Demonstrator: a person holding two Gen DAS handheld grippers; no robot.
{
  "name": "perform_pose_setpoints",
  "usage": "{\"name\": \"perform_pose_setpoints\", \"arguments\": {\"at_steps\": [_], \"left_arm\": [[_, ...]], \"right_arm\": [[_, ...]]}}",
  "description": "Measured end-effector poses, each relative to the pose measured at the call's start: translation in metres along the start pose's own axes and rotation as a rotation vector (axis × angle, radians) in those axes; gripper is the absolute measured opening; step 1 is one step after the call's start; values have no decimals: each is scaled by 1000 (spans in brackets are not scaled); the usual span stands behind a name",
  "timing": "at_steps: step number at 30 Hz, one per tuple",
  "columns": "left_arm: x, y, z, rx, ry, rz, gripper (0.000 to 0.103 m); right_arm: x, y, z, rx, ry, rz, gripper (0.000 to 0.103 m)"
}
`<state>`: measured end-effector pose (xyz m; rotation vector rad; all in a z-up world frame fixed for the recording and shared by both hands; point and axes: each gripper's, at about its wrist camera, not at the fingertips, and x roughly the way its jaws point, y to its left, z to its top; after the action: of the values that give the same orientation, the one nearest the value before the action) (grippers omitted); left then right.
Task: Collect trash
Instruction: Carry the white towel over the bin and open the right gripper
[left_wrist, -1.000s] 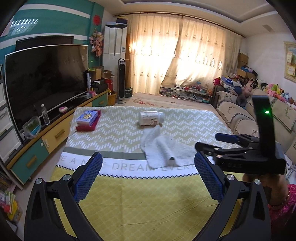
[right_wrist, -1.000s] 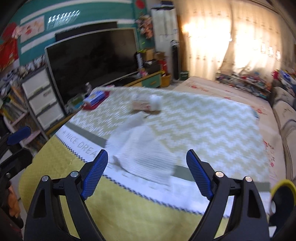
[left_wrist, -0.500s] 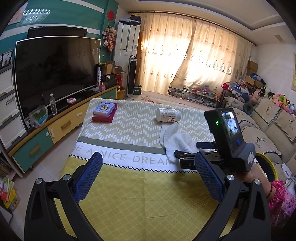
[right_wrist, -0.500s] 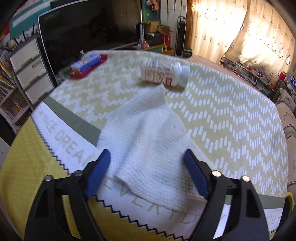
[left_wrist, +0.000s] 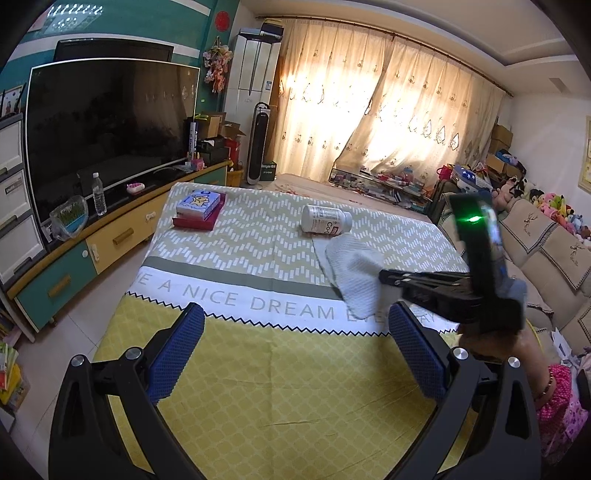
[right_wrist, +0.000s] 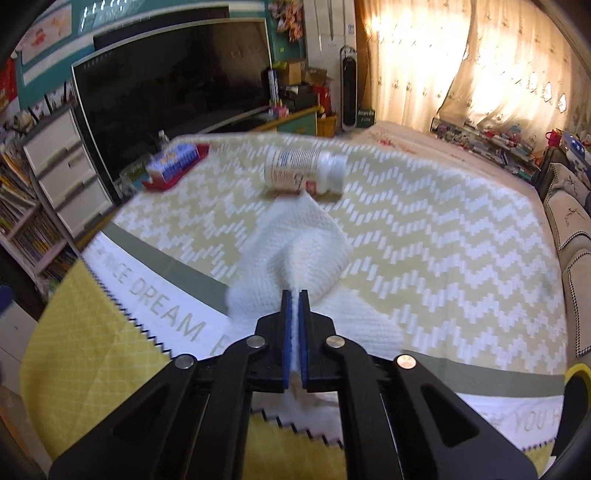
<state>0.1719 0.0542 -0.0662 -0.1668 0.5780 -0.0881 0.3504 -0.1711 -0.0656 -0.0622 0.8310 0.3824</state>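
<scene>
L gripper (left_wrist: 293, 354): fingers spread wide, nothing between them, held over the yellow part of the tabletop (left_wrist: 280, 387) cloth, well short of any item.

Far L on tabletop: blue box on a red book (left_wrist: 199, 211), not judged trash, left alone.

Centre: white pill bottle (left_wrist: 325, 220) lay on its side, cap to the R in the R wrist view. Judged rigid plastic, smooth, prob. light; likely to roll if nudged. I'd take it across the body, not the cap end.

Just in front of it, touching or nearly so: white paper towel (right_wrist: 295, 251), crumpled, waffle texture. Soft, v. light, no stiffness; any pinched fold should carry the whole sheet, though the free part will drape and drag.

R gripper (right_wrist: 294, 295): fingers pressed together on a raised fold at the towel's near edge. In L wrist view the towel hung partly lifted off the cloth from that pinch. Grip looked secure; main risk judged = trailing corner brushing the bottle.

Yellow rim (right_wrist: 578, 371) at far R edge, poss. a bin; couldn't confirm.
</scene>
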Motion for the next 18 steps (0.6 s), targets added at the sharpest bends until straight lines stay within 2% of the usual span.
{"name": "perform_pose_setpoints", "arguments": {"at_steps": [11,14,18], "left_arm": [[6,-13,-6,8,29,-33,98],[7,-19,-8,18,33,-43,98],[5,-27,-9,22,33,-51,98]], "right_arm": [[-115,-45,-33,123,-209,11,4],[-143,-65,-48,169,-256,-27,4],[-178,-102,-73,244,-301,-123,4]]}}
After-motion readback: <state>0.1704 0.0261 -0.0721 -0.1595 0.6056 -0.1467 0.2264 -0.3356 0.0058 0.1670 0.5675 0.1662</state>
